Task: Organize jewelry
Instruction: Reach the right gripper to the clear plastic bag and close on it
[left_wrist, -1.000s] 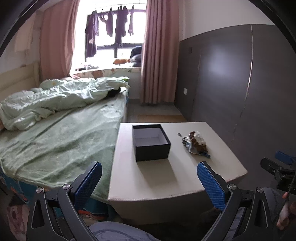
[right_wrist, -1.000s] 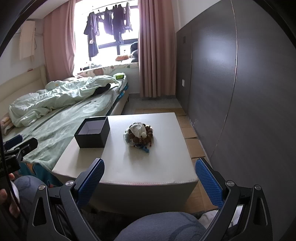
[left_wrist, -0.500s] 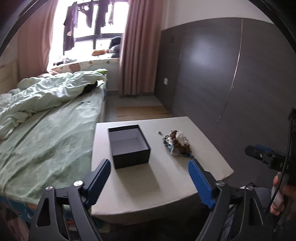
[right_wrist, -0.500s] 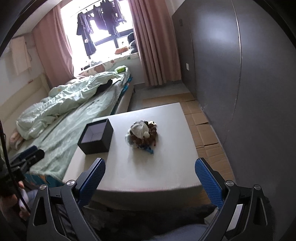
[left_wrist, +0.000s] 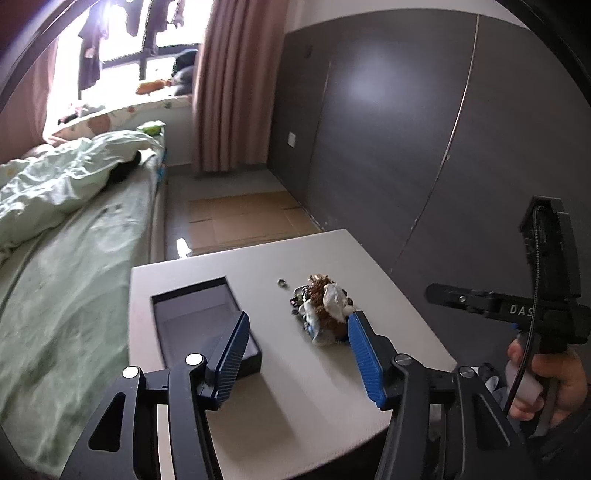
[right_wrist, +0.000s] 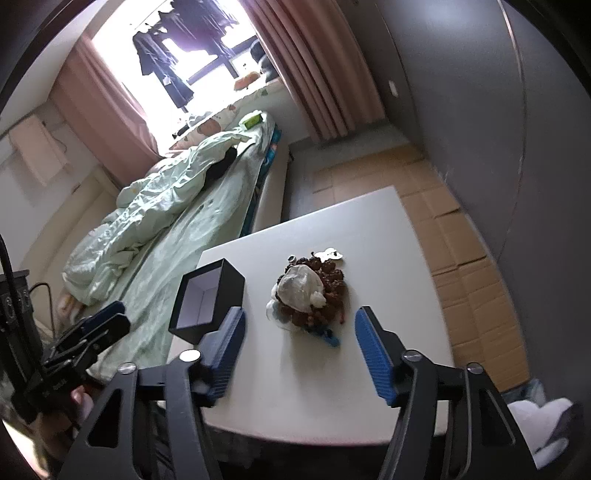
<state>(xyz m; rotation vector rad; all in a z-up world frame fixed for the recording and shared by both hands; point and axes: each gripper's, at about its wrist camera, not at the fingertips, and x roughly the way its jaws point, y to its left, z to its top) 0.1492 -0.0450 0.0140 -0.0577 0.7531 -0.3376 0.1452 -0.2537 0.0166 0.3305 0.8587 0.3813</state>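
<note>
A heap of jewelry (left_wrist: 325, 310) with brown beads and a clear bag lies on the white table (left_wrist: 295, 398), right of an open black box (left_wrist: 203, 325). A small ring (left_wrist: 282, 282) lies just beyond the heap. My left gripper (left_wrist: 295, 350) is open and empty above the table's near part, its right finger (left_wrist: 364, 354) close to the heap. In the right wrist view the heap (right_wrist: 310, 295) and box (right_wrist: 207, 295) show too. My right gripper (right_wrist: 299, 354) is open and empty, just short of the heap.
A bed with green bedding (left_wrist: 66, 236) runs along the table's left side. A dark grey wardrobe wall (left_wrist: 406, 129) stands to the right. Flattened cardboard (right_wrist: 454, 236) covers the floor between table and wall. The right gripper's handle (left_wrist: 535, 306) shows at the right.
Both grippers have moved forward and down toward the table. The box and the heap now look much closer. Both stay open and nothing on the table has moved.
</note>
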